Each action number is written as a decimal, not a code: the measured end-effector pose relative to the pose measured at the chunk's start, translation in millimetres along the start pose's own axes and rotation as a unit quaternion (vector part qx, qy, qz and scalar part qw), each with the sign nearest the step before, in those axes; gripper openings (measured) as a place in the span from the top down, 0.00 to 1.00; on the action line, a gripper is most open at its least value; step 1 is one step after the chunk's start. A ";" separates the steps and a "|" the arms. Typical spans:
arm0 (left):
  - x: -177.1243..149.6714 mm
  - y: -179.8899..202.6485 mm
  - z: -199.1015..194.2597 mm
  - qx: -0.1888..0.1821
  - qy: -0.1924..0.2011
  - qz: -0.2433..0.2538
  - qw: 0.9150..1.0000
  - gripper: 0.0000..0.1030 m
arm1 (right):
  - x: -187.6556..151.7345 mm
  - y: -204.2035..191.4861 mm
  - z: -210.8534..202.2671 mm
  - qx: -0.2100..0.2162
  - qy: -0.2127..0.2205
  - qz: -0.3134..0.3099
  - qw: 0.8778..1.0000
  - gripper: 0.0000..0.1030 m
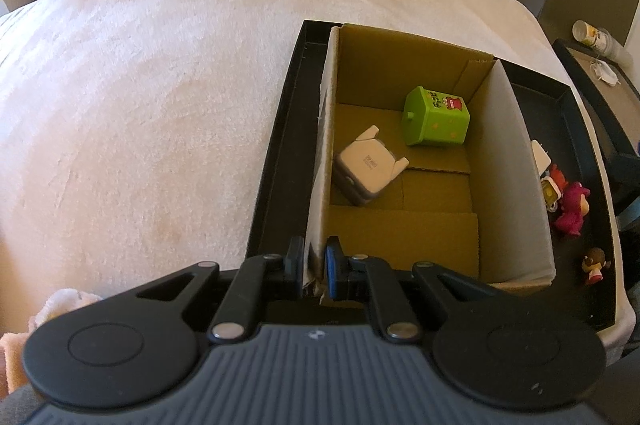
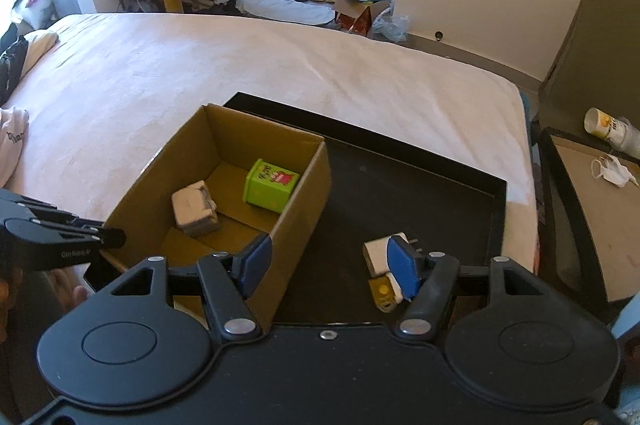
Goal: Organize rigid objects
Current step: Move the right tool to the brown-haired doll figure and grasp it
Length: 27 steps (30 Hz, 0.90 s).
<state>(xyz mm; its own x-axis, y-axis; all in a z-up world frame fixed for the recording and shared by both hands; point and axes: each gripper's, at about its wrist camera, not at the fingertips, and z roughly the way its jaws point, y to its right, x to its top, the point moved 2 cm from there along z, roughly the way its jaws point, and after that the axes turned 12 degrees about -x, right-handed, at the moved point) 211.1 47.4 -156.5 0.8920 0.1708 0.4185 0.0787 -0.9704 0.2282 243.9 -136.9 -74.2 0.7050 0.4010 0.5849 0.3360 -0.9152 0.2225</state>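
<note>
An open cardboard box (image 1: 404,225) stands in a black tray (image 1: 276,145) on the bed. Inside it lie a green cube toy (image 1: 436,117) and a white-grey charger (image 1: 366,171). My left gripper (image 1: 314,265) is shut on the box's near left wall. In the right wrist view my right gripper (image 2: 330,267) hangs open over the tray (image 2: 400,193), just right of the box (image 2: 304,209), with nothing between its fingers. A white plug (image 2: 376,253) and a small yellow item (image 2: 383,295) lie by its right fingertip. The left gripper (image 2: 108,237) shows at that view's left edge.
A pink plush figure (image 1: 572,209) and a small doll (image 1: 594,265) lie in the tray right of the box. The pale bed cover (image 2: 240,65) stretches beyond. A dark side table (image 2: 580,217) at the right carries a cup (image 2: 608,129) and a face mask (image 2: 614,171).
</note>
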 end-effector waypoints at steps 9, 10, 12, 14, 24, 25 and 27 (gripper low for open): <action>-0.7 5.7 1.7 0.014 -0.001 0.014 1.000 0.90 | -24.0 29.8 -1.7 -0.006 -0.009 0.032 0.999 0.37; -0.7 6.5 2.1 0.016 -0.001 0.016 1.000 0.90 | -27.5 33.3 -1.4 -0.007 -0.010 0.035 0.999 0.37; -0.6 7.8 3.2 0.021 -0.003 0.020 1.000 0.90 | -34.2 41.5 1.1 -0.012 -0.016 0.042 0.999 0.37; -0.6 9.3 4.1 0.025 -0.003 0.024 0.999 0.90 | -40.5 51.1 4.9 -0.016 -0.025 0.051 0.998 0.37; -1.0 17.2 6.3 0.048 -0.007 0.045 0.998 0.90 | -74.7 93.1 33.3 -0.020 -0.103 0.103 0.989 0.40; -1.0 18.0 6.5 0.049 -0.007 0.046 0.998 0.90 | -78.6 94.6 37.6 -0.014 -0.114 0.107 0.988 0.42; -0.8 18.3 6.6 0.050 -0.007 0.046 0.998 0.90 | -86.3 95.4 43.7 -0.008 -0.130 0.112 0.985 0.49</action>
<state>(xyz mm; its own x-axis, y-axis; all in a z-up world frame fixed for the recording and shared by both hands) 214.8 28.4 -158.6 0.9038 0.0777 0.4208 0.0392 -0.9943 0.0994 242.4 -257.1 -137.6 0.8977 0.1831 0.4008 0.1451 -0.9817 0.1236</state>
